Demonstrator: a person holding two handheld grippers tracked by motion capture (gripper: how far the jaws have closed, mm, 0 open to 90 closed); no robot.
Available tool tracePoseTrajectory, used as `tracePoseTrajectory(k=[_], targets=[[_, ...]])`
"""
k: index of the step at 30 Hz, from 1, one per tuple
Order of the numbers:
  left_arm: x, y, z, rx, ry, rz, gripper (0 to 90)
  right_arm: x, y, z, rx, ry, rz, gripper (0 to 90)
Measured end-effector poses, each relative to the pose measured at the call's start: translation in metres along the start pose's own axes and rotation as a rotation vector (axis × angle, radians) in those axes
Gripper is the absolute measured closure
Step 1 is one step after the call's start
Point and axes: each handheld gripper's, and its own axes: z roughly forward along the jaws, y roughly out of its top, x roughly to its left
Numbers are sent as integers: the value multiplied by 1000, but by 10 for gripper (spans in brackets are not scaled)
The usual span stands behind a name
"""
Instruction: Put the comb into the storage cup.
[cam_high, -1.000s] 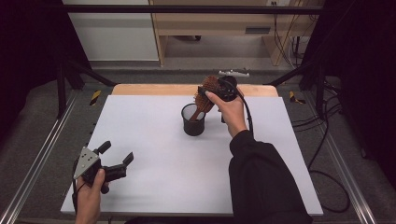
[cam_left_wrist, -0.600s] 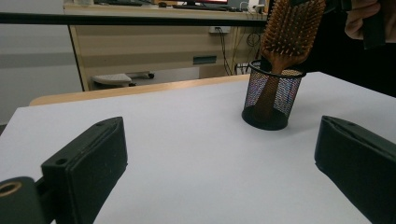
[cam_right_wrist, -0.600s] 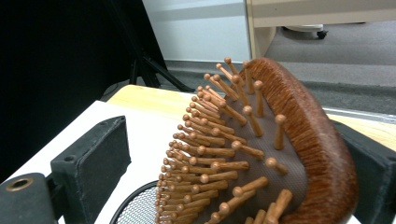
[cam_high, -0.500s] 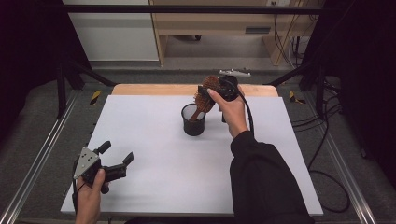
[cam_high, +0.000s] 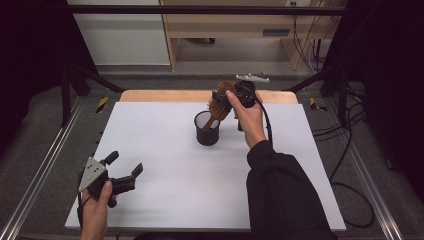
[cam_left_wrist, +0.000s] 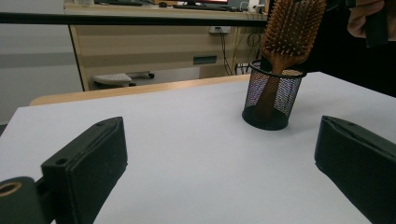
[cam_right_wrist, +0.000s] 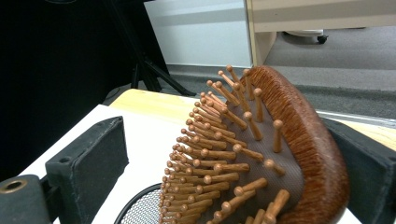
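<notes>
White table (cam_high: 165, 150): hairbrush (cam_right_wrist: 261, 158) head between the right gripper's (cam_high: 231, 100) jaws.

Both claws are black with thick, blocky jaws. The left claw (cam_high: 124, 175) carries a grey three-cornered plate (cam_high: 93, 170) on top. The right claw (cam_high: 223, 100) trails a black cable (cam_high: 267, 125); that arm wears a black sleeve (cam_high: 280, 192).

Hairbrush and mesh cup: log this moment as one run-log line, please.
hairbrush: handle down in mesh cup, head leaning out | right gripper: at brush head, jaws open | left gripper: open, idle near table front
</notes>
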Motion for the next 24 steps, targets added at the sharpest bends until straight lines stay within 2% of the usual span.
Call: tracePoseTrajectory(k=[14,24], targets=[[0,0,0,-2,1,-1,26,-4,1,-7,-17,-2,15,70],[0,0,0,-1,2,0,26,-2,4,-22,-82,10,8,89]])
